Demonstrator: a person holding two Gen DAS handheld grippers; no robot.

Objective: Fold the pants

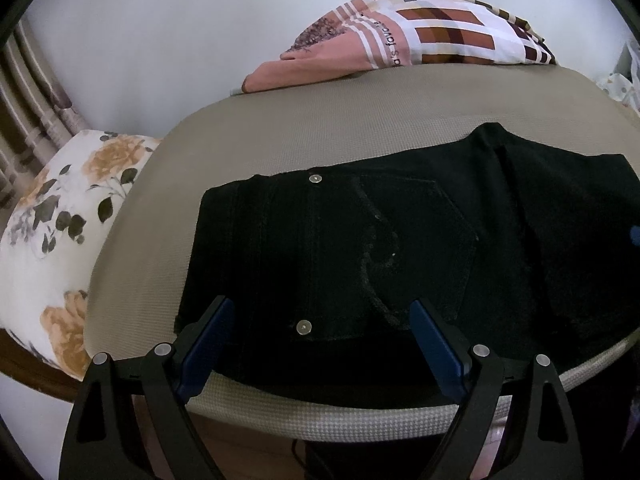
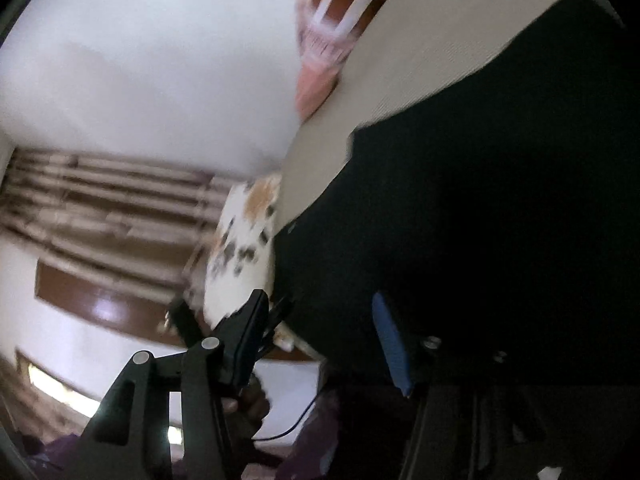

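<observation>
Pants, black and already doubled into a compact block, lie flat on a taupe padded bed near its front edge, waistband rivets and a back pocket facing up. Left tool hovers just above the near edge with jaws wide and nothing between them, likely placed to pin or catch the cloth. Right tool, seen in a blurred view, stands partly open beside the dark fabric with no cloth gripped. A patterned quilt and floral pillow sit well apart, leaving folding room.
</observation>
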